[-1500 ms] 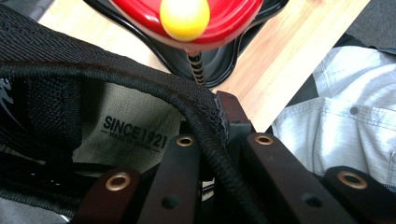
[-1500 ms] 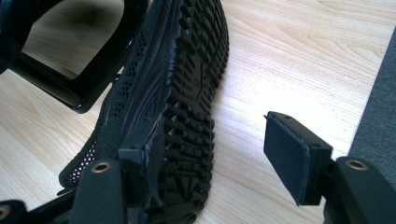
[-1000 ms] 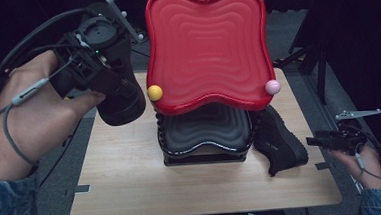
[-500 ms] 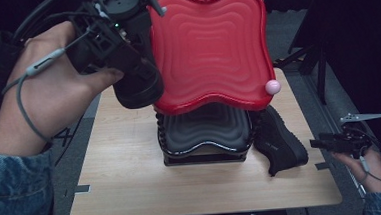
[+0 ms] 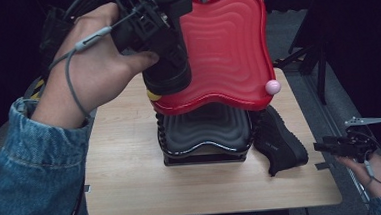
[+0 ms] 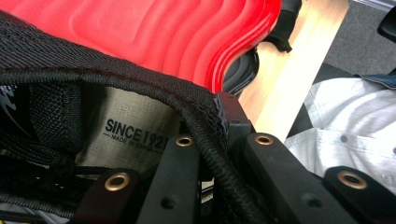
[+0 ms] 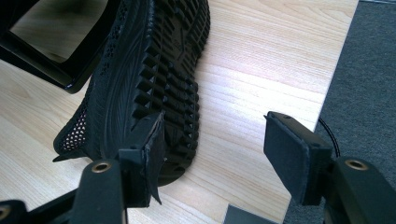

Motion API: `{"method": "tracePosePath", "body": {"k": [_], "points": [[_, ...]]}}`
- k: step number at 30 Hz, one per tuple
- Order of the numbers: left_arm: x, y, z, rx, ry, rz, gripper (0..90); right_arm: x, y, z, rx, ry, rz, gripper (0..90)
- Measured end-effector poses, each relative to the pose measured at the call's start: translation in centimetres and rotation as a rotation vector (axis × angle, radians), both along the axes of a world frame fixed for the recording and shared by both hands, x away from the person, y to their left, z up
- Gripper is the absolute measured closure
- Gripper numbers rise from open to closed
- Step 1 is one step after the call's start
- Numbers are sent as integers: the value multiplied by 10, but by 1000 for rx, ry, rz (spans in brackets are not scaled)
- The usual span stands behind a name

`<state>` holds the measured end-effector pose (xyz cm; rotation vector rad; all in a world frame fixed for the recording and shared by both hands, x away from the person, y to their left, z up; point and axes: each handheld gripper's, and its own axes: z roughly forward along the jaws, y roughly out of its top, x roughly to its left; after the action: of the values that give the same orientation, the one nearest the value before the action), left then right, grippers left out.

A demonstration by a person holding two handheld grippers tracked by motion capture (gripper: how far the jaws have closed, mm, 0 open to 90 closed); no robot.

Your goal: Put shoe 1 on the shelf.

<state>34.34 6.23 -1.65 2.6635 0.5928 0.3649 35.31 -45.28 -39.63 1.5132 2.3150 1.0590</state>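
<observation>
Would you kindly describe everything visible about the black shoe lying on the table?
The black shoe lies on its side on the wooden table, leaning against the black rack under the red tray. In the right gripper view its mesh upper and knobbly rubber sole face the camera. The right gripper is open and apart from it.

The one legible text stands in the left gripper view, left of centre in the lower half of the frame, on a beige fabric label (image 6: 135,128) sewn inside the collar of a black shoe (image 6: 56,84). Its large dark capitals read "SINCE192", with the last character cut off by the black jaw in front of it. A thin line runs beneath, and under that a smaller line reads "MADE IN CHINA", its end partly hidden. No other writing, number or sign can be read in the high view or the right gripper view.
</observation>
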Motion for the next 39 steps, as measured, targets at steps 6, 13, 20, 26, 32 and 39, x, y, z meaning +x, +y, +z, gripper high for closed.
{"method": "tracePosePath", "body": {"k": [6,13,20,26,32,39], "points": [[11,-16,-3,9,-4,-23,873,-5,-4,1,5,0,-12,388],[21,-33,-7,17,-9,-39,872,-8,-5,0,-3,2,-13,388],[30,-43,-15,24,-9,-48,863,-9,-6,0,-6,1,-15,388],[32,-49,-22,34,-13,-58,865,-9,-4,0,-9,7,-13,387],[37,-52,-33,50,0,-64,871,-9,-3,-1,-11,8,-11,387],[41,-58,-48,69,15,-69,871,-8,-2,-1,-15,9,-7,387]]}}
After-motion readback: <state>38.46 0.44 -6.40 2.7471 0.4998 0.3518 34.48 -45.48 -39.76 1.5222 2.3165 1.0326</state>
